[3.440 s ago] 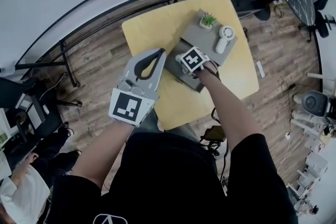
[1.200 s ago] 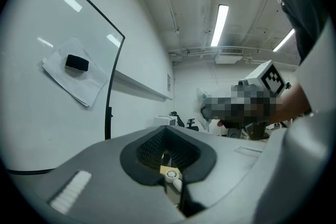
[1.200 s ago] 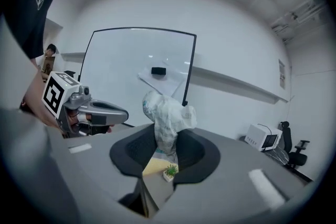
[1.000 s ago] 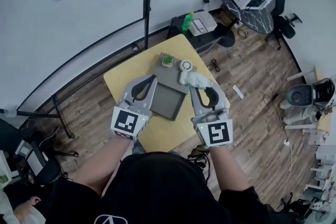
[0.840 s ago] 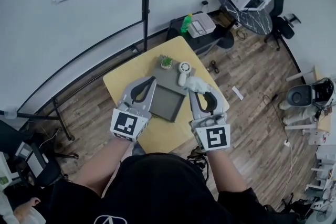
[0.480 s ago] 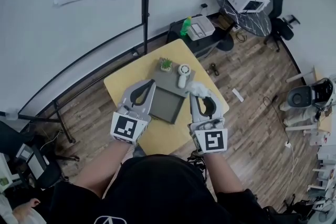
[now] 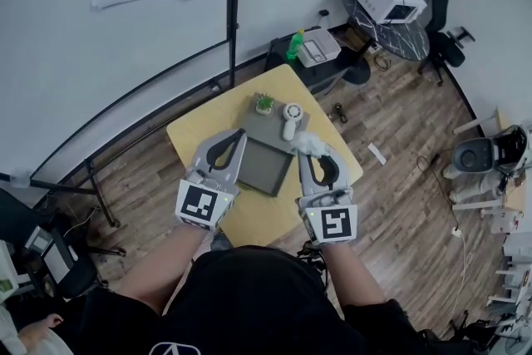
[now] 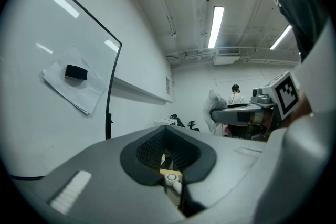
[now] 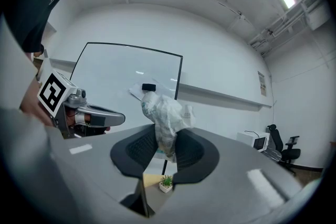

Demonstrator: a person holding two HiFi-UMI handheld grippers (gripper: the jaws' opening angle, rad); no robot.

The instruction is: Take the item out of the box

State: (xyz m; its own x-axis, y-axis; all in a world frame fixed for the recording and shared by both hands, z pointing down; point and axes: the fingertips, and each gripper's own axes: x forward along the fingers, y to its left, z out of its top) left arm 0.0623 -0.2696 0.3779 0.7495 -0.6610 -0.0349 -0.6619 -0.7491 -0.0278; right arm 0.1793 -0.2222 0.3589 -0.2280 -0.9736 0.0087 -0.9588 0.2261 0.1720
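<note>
The yellow table (image 7: 208, 133) stands on wood floor, with free room to its left and right. On it the grey box (image 7: 264, 165) lies open near a plant (image 7: 264, 103) and a fan (image 7: 290, 114). The left gripper (image 7: 241, 134) has its jaws together, empty. The right gripper (image 7: 302, 150) clamps the white wrapped item (image 7: 311, 145), lifted by the box's right edge. Seconds ago it reached inside the box.

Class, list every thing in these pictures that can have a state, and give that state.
left claw: shut, empty.
right claw: shut on the wrapped item.
wrapped item: gripped, lifted clear of the box.
box: open, lying flat.
potted plant: upright.
hand fan: lying flat.
</note>
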